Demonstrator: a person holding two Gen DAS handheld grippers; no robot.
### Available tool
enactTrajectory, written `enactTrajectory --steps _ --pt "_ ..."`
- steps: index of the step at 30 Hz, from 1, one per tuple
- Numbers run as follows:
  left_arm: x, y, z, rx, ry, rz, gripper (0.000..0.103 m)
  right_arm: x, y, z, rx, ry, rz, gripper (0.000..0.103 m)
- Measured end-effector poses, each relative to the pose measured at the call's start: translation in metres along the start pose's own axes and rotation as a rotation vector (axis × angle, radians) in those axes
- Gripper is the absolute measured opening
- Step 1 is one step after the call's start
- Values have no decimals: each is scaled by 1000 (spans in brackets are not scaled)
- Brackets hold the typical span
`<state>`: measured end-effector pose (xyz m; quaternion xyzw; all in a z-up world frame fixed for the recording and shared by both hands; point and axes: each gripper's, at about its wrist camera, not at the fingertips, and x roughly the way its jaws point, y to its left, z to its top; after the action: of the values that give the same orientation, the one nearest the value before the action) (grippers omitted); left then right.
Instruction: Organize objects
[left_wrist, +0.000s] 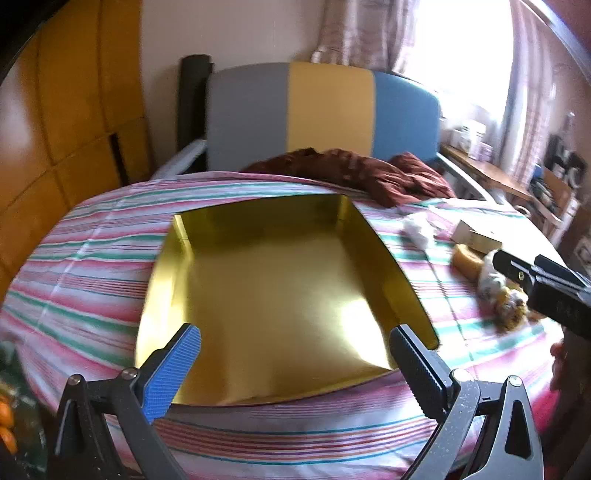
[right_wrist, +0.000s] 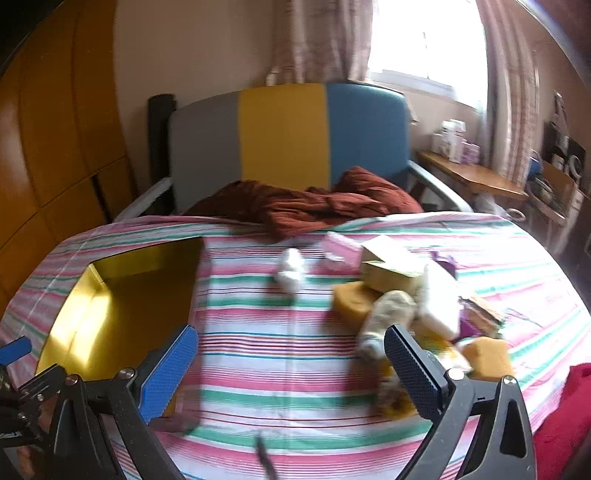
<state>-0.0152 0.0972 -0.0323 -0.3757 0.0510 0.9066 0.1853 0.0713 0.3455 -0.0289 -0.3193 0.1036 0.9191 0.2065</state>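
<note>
Two risks stand out. Soft striped bed (right_wrist: 280, 354) sags, so the shiny gold open box (left_wrist: 273, 280) could tip. Heaped clutter (right_wrist: 410, 306) (yellow sponges, cardboard carton, crumpled wrappers) lies right of it; both the left hand-held gripper (left_wrist: 295, 363) and right hand-held gripper (right_wrist: 290, 365) gape wide, empty, and may snag several.

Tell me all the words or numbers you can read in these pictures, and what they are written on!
None can be read.
Cardboard box on the striped sheet: no print shows, and the picture is blurred.
Pink packet: too blurred to tell.
Boxes on the side table: marks too small and blurred to read.
Gold tray: plain, no writing.
</note>
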Motion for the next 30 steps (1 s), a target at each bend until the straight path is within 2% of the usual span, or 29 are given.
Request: enactTrajectory --steps 5,8,15,23,30 --pt "4 -17 5 51 -8 2 103 -5 -47 7 104 1 -43 103" --pt "9 -23 7 53 23 -54 103 -11 -82 11 187 0 -70 103" --pt "13 -59 12 173 13 -119 103 -14 -161 14 413 16 -99 103" --pt "31 -125 24 293 42 -250 103 -3 -195 -3 543 46 -72 103" --pt "53 -178 38 349 59 -333 102 1 -213 -11 634 26 -19 103"
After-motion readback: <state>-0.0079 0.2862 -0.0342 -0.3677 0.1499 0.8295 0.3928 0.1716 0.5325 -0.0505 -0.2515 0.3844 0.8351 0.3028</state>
